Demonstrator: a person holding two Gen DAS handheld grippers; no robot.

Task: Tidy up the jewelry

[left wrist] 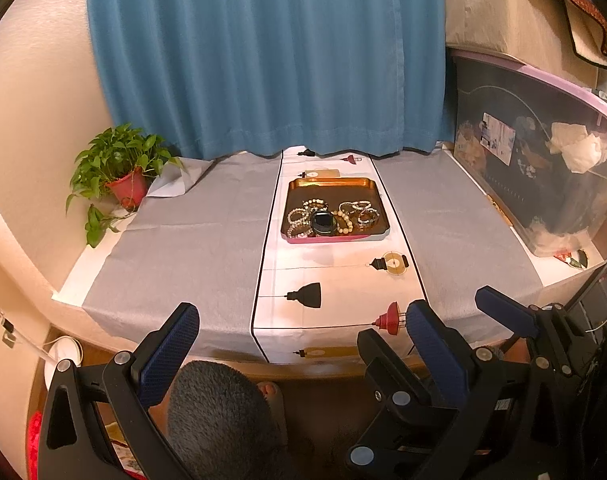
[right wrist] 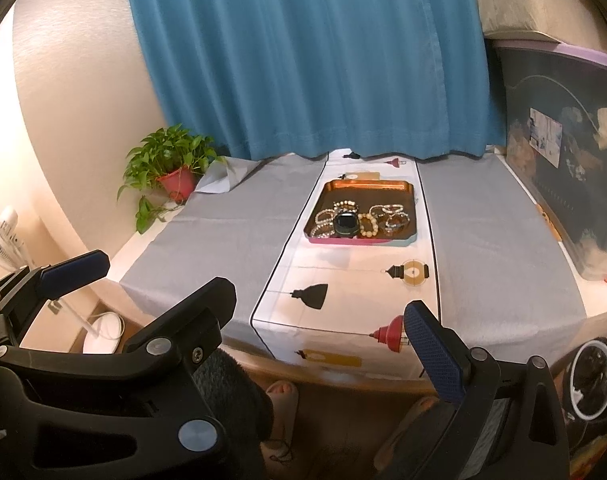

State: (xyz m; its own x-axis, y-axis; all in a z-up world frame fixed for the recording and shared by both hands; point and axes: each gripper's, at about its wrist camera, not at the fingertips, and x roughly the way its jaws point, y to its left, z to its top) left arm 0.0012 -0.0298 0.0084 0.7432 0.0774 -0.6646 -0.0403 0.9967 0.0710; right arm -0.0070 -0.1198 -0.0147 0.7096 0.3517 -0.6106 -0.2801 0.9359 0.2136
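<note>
An orange-brown tray (left wrist: 331, 182) (right wrist: 367, 185) lies on the white table runner, far ahead of both grippers. In it are several beaded bracelets (left wrist: 303, 216) (right wrist: 391, 216) heaped around a round black item (left wrist: 323, 222) (right wrist: 345, 224). My left gripper (left wrist: 301, 314) is open and empty, held off the table's near edge. My right gripper (right wrist: 303, 312) is also open and empty, close beside it. Its blue-padded finger (left wrist: 501, 304) shows at the right of the left wrist view. The left gripper's fingers (right wrist: 77, 272) cover the right gripper's own left finger in the right wrist view.
Grey cloth (left wrist: 183, 240) covers the table on both sides of the runner (left wrist: 327, 280). A potted plant (left wrist: 119, 172) (right wrist: 171, 164) stands back left, a big plastic storage bin (left wrist: 543, 152) (right wrist: 563, 152) along the right. A blue curtain hangs behind. A person's head (left wrist: 219, 412) is below.
</note>
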